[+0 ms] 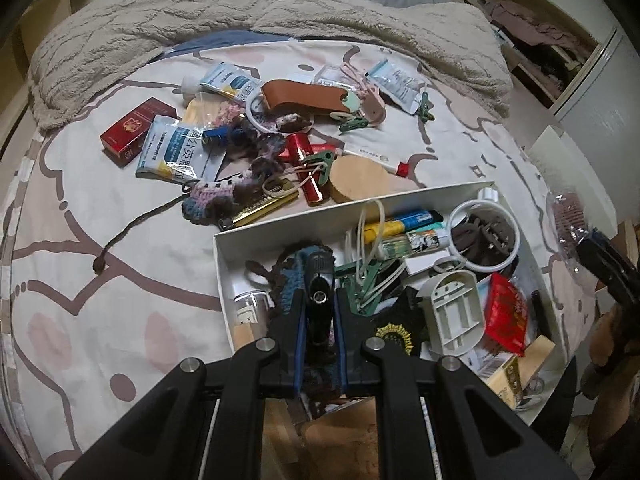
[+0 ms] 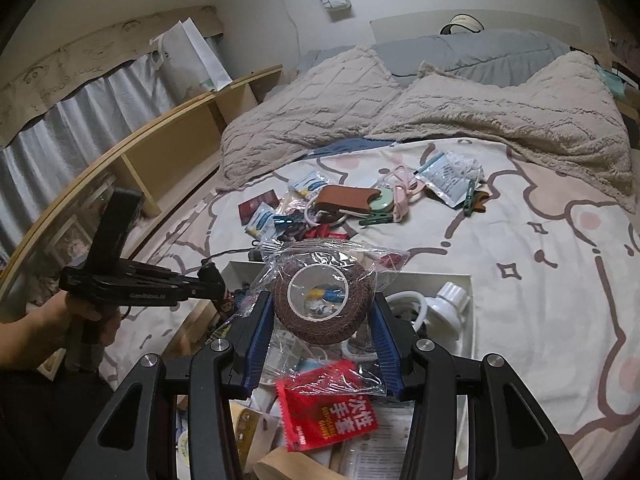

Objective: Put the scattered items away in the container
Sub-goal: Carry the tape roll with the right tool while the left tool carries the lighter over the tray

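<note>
While the left gripper point(image 1: 320, 300) pinches a small black flashlight point(image 1: 319, 280) low over the white box point(image 1: 224, 264), it should open only once the flashlight is settled among the clutter. Beside it, the right gripper point(image 2: 323, 320) clamps a bagged brown tape roll point(image 2: 320, 304) above that box, ready to drop. Inside lie lighters, clips, a red packet point(image 1: 505, 312); more bits wait on the bed point(image 1: 100, 280).

Both wrist views look down, close over the white box point(image 1: 420, 190).
</note>
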A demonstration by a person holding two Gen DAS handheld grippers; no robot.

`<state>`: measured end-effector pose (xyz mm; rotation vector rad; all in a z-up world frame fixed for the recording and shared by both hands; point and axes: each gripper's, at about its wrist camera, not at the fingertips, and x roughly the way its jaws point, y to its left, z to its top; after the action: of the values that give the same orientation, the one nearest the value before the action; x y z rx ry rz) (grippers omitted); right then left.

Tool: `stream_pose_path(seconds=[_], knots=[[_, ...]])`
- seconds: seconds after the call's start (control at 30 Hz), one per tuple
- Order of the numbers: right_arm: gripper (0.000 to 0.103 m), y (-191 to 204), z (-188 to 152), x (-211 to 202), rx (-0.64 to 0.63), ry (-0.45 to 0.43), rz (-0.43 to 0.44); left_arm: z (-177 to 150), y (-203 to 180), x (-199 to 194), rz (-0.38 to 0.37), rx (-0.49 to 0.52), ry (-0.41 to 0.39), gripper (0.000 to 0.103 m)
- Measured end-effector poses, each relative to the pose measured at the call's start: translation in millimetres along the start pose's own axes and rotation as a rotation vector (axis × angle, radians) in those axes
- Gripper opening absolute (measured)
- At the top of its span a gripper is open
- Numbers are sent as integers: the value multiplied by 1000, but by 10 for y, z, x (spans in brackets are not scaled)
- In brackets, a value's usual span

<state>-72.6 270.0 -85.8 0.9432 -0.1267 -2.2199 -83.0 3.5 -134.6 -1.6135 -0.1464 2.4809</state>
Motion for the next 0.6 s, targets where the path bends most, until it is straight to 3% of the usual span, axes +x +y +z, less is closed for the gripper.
stream_pose_path(seconds=[0.4,0.6], knots=[[48,75,91,273,8,62,19,86,-49,176,14,8,17,13],[48,102,160,410,7,88,12,61,-10,316,-3,-7,73,13]])
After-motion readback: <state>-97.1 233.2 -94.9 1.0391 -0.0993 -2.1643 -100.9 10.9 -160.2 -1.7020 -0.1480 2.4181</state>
